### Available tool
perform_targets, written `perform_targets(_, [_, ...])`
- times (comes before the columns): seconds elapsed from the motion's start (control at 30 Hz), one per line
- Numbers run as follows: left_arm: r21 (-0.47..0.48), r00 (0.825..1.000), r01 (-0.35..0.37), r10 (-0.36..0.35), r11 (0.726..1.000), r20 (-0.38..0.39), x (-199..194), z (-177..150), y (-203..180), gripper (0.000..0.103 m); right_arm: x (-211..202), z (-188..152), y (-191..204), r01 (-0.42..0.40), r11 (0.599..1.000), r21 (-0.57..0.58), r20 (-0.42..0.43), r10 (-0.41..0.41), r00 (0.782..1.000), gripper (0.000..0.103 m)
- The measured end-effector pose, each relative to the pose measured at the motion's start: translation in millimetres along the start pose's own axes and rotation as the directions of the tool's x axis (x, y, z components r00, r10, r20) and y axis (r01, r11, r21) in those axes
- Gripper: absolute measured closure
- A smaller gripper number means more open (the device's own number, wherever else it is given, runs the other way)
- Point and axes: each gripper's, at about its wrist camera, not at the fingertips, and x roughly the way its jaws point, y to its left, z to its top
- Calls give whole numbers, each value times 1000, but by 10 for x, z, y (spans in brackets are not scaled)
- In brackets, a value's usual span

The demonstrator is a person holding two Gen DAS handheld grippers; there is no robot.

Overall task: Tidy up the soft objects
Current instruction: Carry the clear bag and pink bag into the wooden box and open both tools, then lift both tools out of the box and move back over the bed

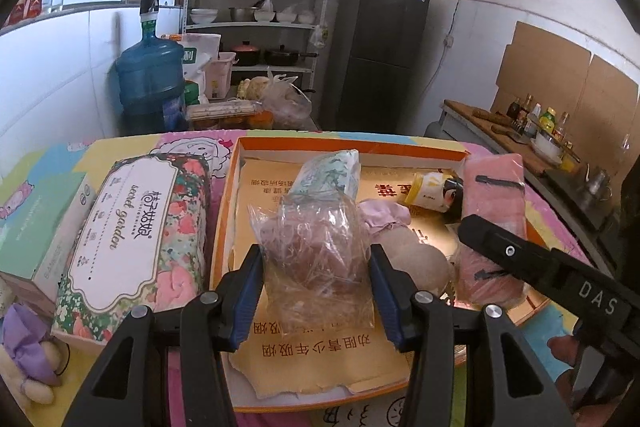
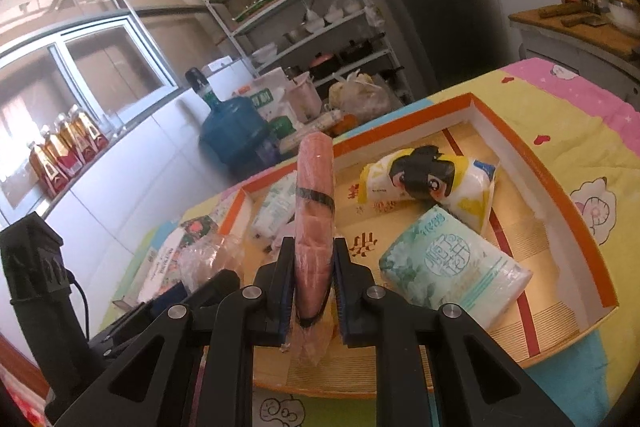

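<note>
My left gripper (image 1: 316,267) is shut on a clear plastic bag holding a brownish soft item (image 1: 316,247), just above the orange-rimmed tray (image 1: 224,219). My right gripper (image 2: 313,267) is shut on a pink folded towel in plastic wrap (image 2: 314,203), held upright on edge over the tray (image 2: 532,163); the towel also shows in the left wrist view (image 1: 494,215). In the tray lie a green tissue pack (image 2: 452,263), a yellow cartoon tissue pack (image 2: 432,179), another pale green pack (image 1: 332,171) and a beige plush with pink cloth (image 1: 404,247).
A floral tissue box (image 1: 132,243) and a mint green box (image 1: 44,227) lie left of the tray on the patterned cloth. A purple plush (image 1: 28,347) sits at the near left. A water jug (image 1: 152,83), shelves and a fridge stand behind.
</note>
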Motion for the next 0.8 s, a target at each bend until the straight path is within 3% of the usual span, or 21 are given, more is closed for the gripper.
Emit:
perform_targets(0.1, [15,1000,-13,13,1000,-4,20,1,-35,50,23,-9,-3,25,1000,-3,-5,-25,1000,82])
perform_targets(0.27, [20,999,-37,37,999,-6,20,18,-57,49,46,-17,-37,30,1000,9,-18,-30,999,55])
perform_targets(0.33, [18,1000,-15,15,1000,7,-8,17,-59,37,12,-14,-44,29,1000,12,0,-29,1000,48])
perform_targets(0.43, [27,999,-12,11,1000,34,-68,6,-83,17,-52,-13,-70,23,999,23,33,-24,999,46])
perform_targets(0.8, [39,995,-17,13,999,94,-370,10,-76,17,-230,-33,-101,-7,999,50,106,2,994,46])
